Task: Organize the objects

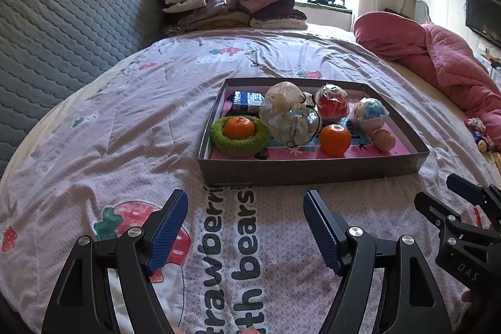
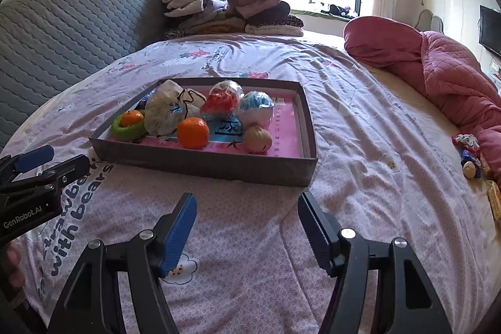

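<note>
With jaws wide and empty, the left gripper [image 1: 245,227] and right gripper [image 2: 247,227] hover over the strawberry-print quilt [image 1: 125,127], near the box's front wall. Shallow cardboard box [image 1: 310,169] lies ahead, long axis across both views. Loose orange [image 2: 192,132] near the front wall looks closest to the right gripper.

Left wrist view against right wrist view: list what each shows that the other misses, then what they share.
Only the left wrist view shows the blue-and-white packet at the tray's back corner clearly, and the whole strawberry print on the bedspread. Only the right wrist view shows the yellow object at the bed's right edge. Both show the tray with two oranges, the clothes pile, the pink quilt, and both grippers, left gripper and right gripper, open and empty.
</note>
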The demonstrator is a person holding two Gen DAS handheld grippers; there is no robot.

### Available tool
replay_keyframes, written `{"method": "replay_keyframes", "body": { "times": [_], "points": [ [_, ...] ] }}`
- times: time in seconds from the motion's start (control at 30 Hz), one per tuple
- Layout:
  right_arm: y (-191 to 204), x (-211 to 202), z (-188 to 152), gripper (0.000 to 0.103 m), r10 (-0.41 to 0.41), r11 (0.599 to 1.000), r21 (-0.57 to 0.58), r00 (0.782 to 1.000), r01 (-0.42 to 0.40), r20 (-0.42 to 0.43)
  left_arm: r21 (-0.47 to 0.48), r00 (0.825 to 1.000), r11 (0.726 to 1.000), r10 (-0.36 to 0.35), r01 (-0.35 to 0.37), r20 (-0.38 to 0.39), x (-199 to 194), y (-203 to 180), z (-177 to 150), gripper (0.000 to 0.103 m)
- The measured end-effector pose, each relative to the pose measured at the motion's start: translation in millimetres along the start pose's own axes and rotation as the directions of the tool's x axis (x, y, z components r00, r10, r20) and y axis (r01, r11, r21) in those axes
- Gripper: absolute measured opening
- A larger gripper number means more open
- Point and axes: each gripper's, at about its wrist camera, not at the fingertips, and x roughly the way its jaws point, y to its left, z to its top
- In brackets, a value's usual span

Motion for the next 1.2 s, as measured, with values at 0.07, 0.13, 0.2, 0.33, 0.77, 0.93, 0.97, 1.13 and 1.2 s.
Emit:
{"method": "replay_keyframes", "body": {
  "times": [0.07,0.13,0.2,0.33,0.77,0.93,0.97,1.13,1.2],
  "points": [
    [0,2,-1,0.067,0.002,1.000,-0.001,1.000,-0.002,-0.003,0.003,1.000,1.000,0.004,-0.004,0.000,2,-1,0,0.077],
    [-1,4,-2,0.067,0.011,1.000,0.007,1.000,-0.011,-0.012,0.007,1.000,1.000,0.002,-0.002,-0.004,4,-1,0,0.077],
    [-1,6,-3,0.067,0.005,1.000,0.007,1.000,-0.005,-0.017,0.006,1.000,1.000,0.000,0.000,-0.005,6,-1,0,0.077],
    [-1,8,-3,0.067,0.002,1.000,0.008,1.000,-0.002,-0.016,-0.004,1.000,1.000,0.000,0.000,-0.004,10,1,-1,0.077],
    [5,12,-2,0.067,-0.004,1.000,-0.009,1.000,0.004,-0.023,-0.011,1.000,1.000,-0.011,0.011,-0.007,16,6,-2,0.077],
    [6,14,-2,0.067,-0.009,1.000,-0.014,1.000,0.009,-0.028,-0.019,1.000,1.000,-0.010,0.009,-0.008,18,9,-2,0.077],
    [7,14,-2,0.067,-0.009,1.000,-0.015,1.000,0.009,-0.029,-0.020,1.000,1.000,-0.009,0.009,-0.008,19,9,-2,0.077],
    [8,15,-3,0.067,-0.015,1.000,-0.028,0.999,0.014,-0.029,-0.015,1.000,1.000,-0.011,0.010,-0.007,20,9,-1,0.077],
    [8,16,-3,0.067,-0.016,0.999,-0.031,0.999,0.015,-0.030,-0.015,1.000,1.000,-0.011,0.011,-0.008,21,9,-2,0.077]
  ]
}}
